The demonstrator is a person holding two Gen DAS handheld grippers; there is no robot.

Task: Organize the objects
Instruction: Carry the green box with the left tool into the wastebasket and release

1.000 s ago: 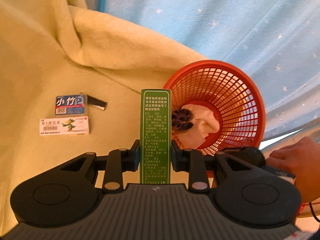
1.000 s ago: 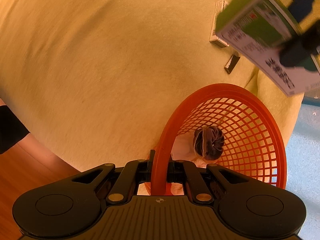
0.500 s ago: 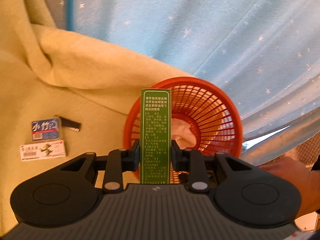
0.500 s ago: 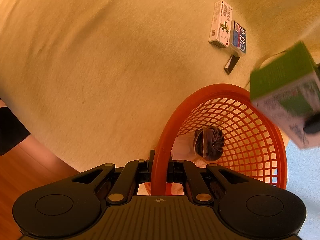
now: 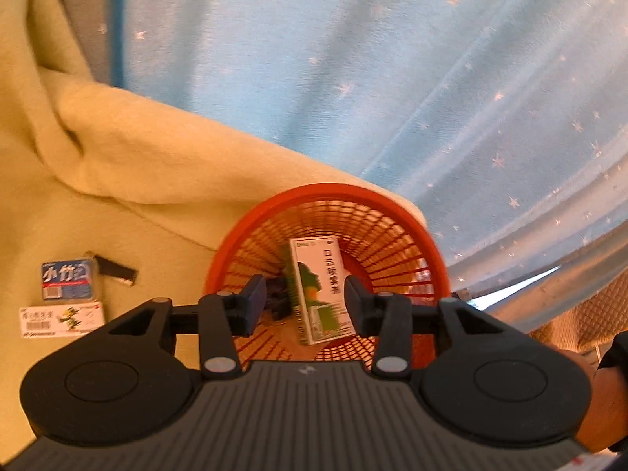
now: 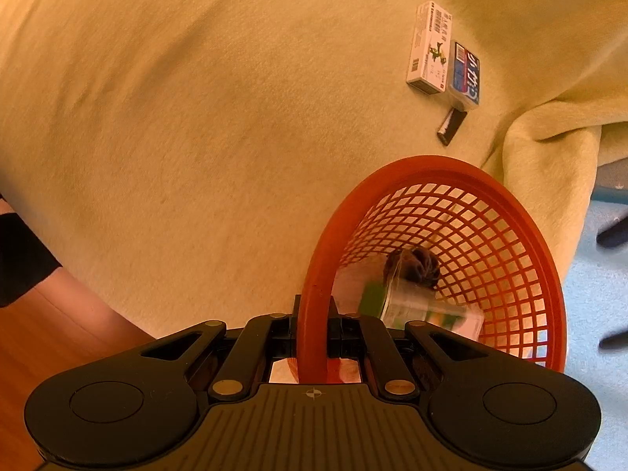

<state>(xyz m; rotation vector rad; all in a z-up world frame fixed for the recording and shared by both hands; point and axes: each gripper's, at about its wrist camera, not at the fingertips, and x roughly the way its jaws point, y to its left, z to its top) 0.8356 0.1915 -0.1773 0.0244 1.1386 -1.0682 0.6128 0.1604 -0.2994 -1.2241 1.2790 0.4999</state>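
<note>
My left gripper (image 5: 300,302) hangs open above the orange mesh basket (image 5: 396,212), nothing between its fingers. A green and white box (image 5: 320,294) lies loose inside the basket, beside a dark scrunchie (image 5: 276,298). In the right wrist view the box (image 6: 428,308) is blurred in the basket (image 6: 522,235), with the scrunchie (image 6: 416,265) behind it. My right gripper (image 6: 314,331) is shut on the basket's near rim. On the yellow blanket lie a blue box (image 5: 68,282), a white box (image 5: 61,318) and a small black object (image 5: 115,270).
The blanket (image 6: 196,117) covers a wide soft surface and bunches into a fold (image 5: 157,157) behind the basket. A blue starred curtain (image 5: 392,78) hangs at the back. A hand (image 5: 596,400) holds the right gripper at the lower right. Wooden floor (image 6: 47,353) shows lower left.
My left gripper carried the green box over the basket, then opened; the box dropped inside. My right gripper kept its hold on the rim.
</note>
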